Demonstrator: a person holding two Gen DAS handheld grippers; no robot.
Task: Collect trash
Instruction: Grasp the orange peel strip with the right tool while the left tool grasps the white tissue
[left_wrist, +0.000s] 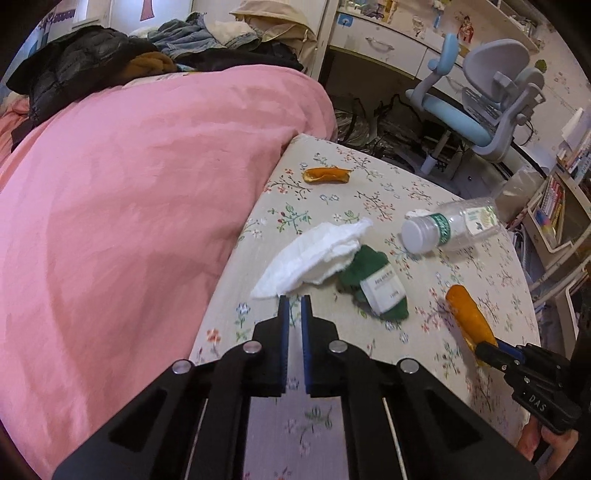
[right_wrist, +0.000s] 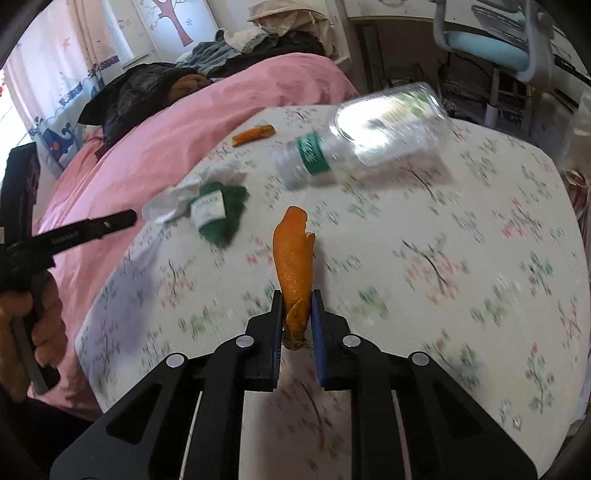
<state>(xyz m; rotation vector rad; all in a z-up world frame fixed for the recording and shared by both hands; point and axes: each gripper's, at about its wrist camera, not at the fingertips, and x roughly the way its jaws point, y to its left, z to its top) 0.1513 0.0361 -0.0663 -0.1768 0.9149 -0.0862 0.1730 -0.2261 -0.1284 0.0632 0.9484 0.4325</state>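
So far only part of the clearing looks under way. In the right wrist view, the right gripper (right_wrist: 297, 295) is clamped on a long strip of orange peel (right_wrist: 293, 258), which stands up from between the jaws at the centre of the frame, apparently lifted off the flowered sheet (right_wrist: 461, 258). The left wrist view shows the same peel at lower right, pinched at its near end.

The left gripper (left_wrist: 294, 300), at lower centre of its own view, has its jaws drawn nearly together on the edge of the crumpled white tissue (left_wrist: 314, 254). The corner reaches the fingertips, yet whether the pads truly pinch it I cannot tell; most of the tissue lies flat on the sheet.

Left to gather, as I judge it: a second piece of orange peel (left_wrist: 327, 174) toward the upper centre, near the pink blanket (left_wrist: 129, 203); an empty clear plastic bottle (left_wrist: 450, 229) lying on its side at right; and a green bundle with a white label (left_wrist: 376, 291) touching the tissue, possibly a sock, so perhaps not rubbish at all. No bin or bag is plainly visible in either view, so nothing appears disposed of yet.
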